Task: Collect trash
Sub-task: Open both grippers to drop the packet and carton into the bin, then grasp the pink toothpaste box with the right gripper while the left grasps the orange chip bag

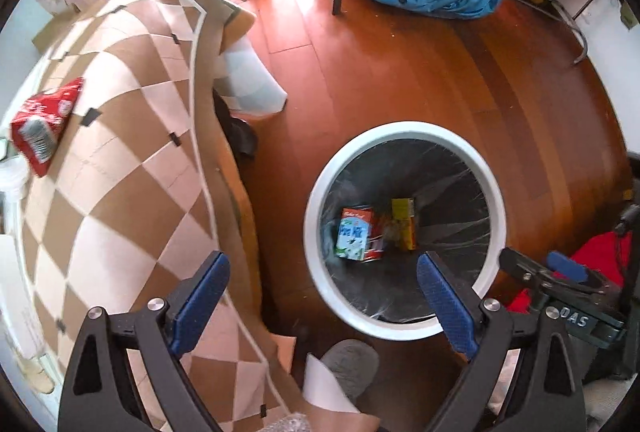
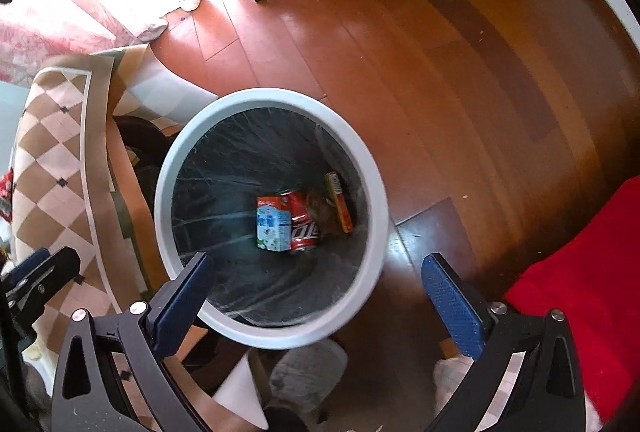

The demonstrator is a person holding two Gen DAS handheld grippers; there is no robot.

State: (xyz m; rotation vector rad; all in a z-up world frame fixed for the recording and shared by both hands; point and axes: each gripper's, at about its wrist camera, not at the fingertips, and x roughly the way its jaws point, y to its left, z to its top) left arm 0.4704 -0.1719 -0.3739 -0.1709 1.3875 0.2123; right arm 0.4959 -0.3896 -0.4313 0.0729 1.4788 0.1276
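While both grippers [image 1: 322, 296] [image 2: 316, 296] gape empty, bin [image 2: 372, 168] beside checkered table [image 1: 120, 152].

The bin [image 2: 376, 192] has a white rim around a black liner. Inside lie a white-and-blue carton [image 2: 274, 228] with green at its base, a red can [image 2: 304, 222] with white lettering, and a yellow-and-orange box [image 2: 339, 201]. The desk cloth [image 1: 132, 160] is a tan-and-cream diamond check with small black squares. On it sits a red packet [image 1: 42, 124]. The floor [image 2: 420, 64] is reddish-brown wood. Both grippers' fingers [image 1: 202, 302] are blue on black arms.
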